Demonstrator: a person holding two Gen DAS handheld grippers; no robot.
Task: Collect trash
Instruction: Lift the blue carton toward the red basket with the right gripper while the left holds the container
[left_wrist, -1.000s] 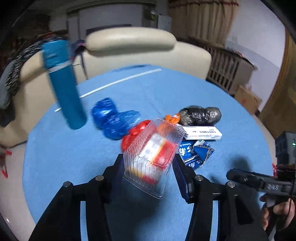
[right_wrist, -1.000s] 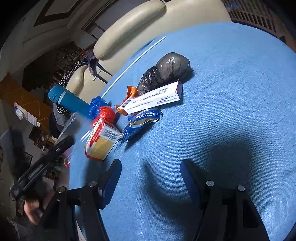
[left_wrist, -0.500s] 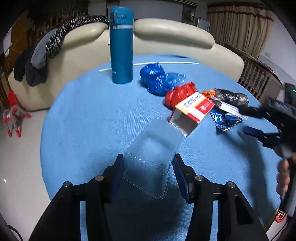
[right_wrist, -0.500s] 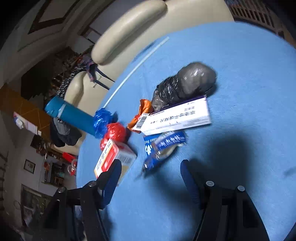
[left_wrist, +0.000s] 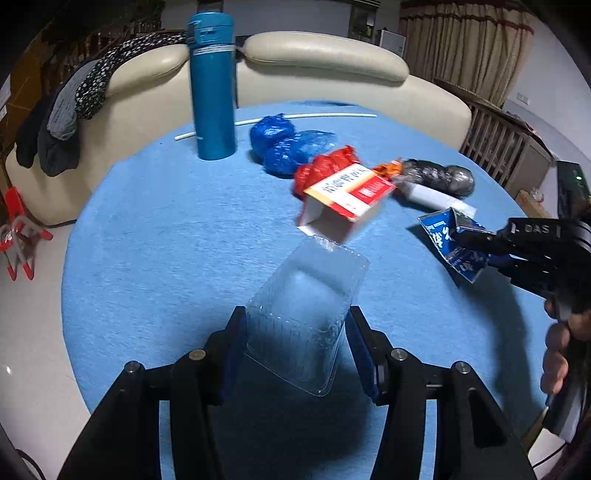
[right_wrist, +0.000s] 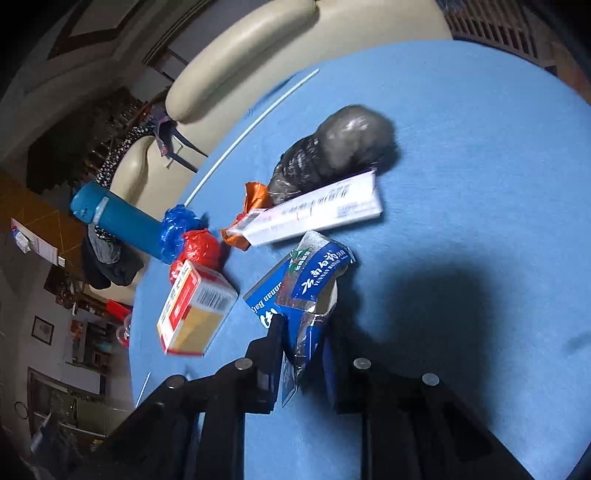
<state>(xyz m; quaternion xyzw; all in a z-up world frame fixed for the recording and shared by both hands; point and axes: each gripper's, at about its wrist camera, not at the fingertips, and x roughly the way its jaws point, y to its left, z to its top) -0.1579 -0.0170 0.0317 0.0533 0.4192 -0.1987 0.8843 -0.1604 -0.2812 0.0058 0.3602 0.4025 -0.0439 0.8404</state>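
Left wrist view. 1 round tabletop (left_wrist: 155, 236), covered in blue felt-like cloth. 1 clear plastic clamshell container (left_wrist: 306, 317), thin, ribbed, rectangular with rounded corners, empty; the left gripper (left_wrist: 295, 354) has its jaws part open and clamped on the container's 2 long sides, holding it tilted above the cloth. 1 teal flask (left_wrist: 214, 88), a smooth upright cylinder, at the far side. 2 crumpled blue plastic bags (left_wrist: 288, 144), touching each other. 1 crumpled red plastic bag (left_wrist: 325, 166). 1 red, white and yellow carton (left_wrist: 347, 199), cardboard, 1 end flap open, lying against the red bag. 1 orange wrapper (left_wrist: 388, 170), small. 1 black plastic bag (left_wrist: 439, 177), glossy, wadded into a lump. 1 white box (left_wrist: 436, 195), long and flat. 1 thin white rod (left_wrist: 306, 116), straight, at the far edge. 1 blue foil packet (left_wrist: 450, 243), creased and torn open, pinched by the right gripper (left_wrist: 484, 247) at the right edge of the frame; 1 hand (left_wrist: 561, 350) below it.

Right wrist view. 1 right gripper (right_wrist: 303, 343), jaws together and clamped on the lower part of the blue foil packet (right_wrist: 314, 280), which stands up from the tabletop (right_wrist: 480, 184). 1 carton (right_wrist: 195, 310) just left of it. 1 white box (right_wrist: 317, 214) beyond, resting against the black bag (right_wrist: 340, 147). 1 orange wrapper (right_wrist: 255, 199), 1 red bag (right_wrist: 199, 247), blue bags (right_wrist: 177, 229) and 1 flask (right_wrist: 122, 221) further left; their number cannot be told here.
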